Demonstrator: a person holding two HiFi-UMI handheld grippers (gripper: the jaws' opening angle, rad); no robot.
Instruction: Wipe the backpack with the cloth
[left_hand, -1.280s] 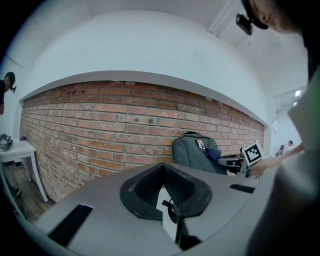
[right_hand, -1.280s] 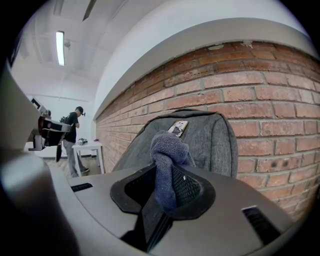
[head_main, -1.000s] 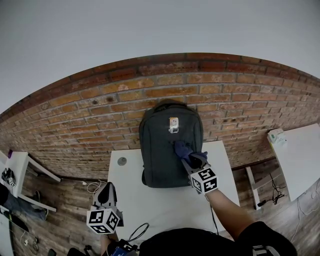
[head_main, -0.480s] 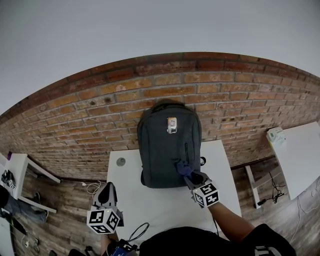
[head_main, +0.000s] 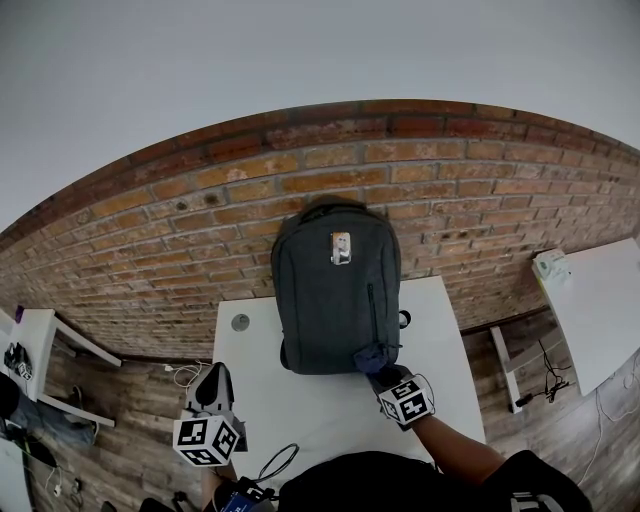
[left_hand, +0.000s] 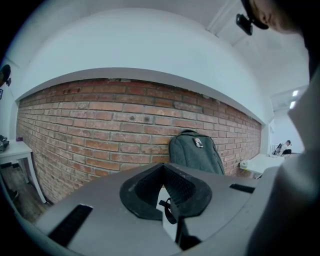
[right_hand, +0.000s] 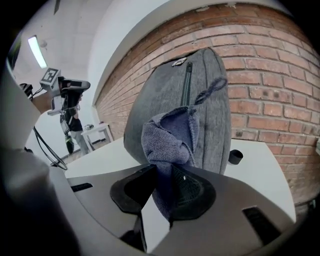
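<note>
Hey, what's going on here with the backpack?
A person is wiping a grey backpack that stands upright on a white table against a brick wall. The right gripper is shut on a blue cloth, pressing it against the backpack's lower front. The left gripper hangs by the table's near left corner, jaws together, holding nothing.

Brick wall (head_main: 200, 230), white table (head_main: 300, 400), seemingly wooden floor (head_main: 125, 410).

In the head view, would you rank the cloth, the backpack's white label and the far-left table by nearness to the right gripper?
1. cloth, in the right gripper's jaws.
2. white label, high on the backpack.
3. table, far left.
</note>
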